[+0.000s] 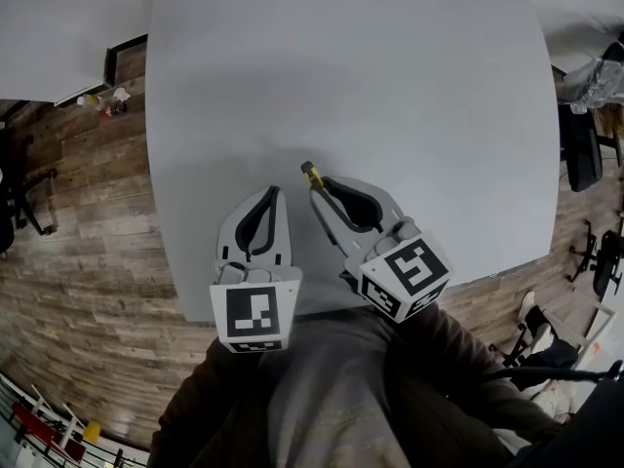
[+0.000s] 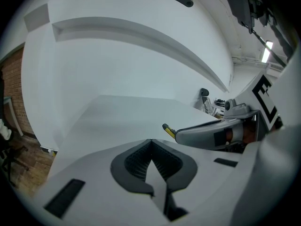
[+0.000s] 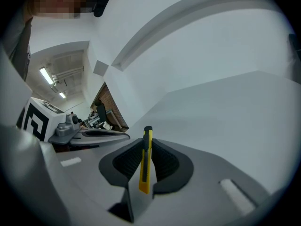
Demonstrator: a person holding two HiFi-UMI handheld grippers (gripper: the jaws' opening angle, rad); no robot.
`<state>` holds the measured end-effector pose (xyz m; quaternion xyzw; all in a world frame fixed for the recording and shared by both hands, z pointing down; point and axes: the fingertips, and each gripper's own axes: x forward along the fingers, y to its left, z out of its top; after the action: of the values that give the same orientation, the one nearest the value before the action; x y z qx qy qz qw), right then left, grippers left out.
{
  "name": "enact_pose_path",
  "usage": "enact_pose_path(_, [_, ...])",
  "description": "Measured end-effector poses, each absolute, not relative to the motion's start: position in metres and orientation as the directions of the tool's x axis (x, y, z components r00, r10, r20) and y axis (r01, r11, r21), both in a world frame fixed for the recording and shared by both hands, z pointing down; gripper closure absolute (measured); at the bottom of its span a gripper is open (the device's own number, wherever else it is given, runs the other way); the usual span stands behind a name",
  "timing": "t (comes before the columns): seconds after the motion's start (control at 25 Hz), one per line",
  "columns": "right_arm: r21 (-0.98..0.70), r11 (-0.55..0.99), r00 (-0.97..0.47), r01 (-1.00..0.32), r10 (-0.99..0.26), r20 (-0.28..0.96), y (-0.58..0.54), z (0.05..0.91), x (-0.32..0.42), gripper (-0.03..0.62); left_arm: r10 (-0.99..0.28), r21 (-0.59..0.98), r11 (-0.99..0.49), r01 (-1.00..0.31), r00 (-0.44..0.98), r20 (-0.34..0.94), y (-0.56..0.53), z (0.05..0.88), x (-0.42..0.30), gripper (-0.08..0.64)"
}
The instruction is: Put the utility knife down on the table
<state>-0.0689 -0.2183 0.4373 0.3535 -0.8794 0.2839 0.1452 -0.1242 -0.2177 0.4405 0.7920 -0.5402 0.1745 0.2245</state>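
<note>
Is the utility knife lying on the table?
No, the utility knife is clamped between the right hand-held gripper's jaws, off the table.

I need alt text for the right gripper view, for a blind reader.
The right gripper is shut on a yellow utility knife, its tip sticking out past the jaws, with the grey table beyond. The left gripper shows at the left.

Soft, even light filled all three views, and the table [image 1: 390, 86] carried only faint shadows. Both gripper views curved strongly toward dark rounded edges, where ceiling strip lights [image 3: 46, 75] glowed bright
</note>
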Motion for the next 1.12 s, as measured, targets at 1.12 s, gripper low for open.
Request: enact_pose_path(1.12, [-0.410,0.560,-0.690,-0.719,-0.510,0.514,-0.227,0.467,-0.072,0.532,-0.734,0.218,-0.303,-0.928,0.373,0.567,-0.226,0.474,-0.129,0.557])
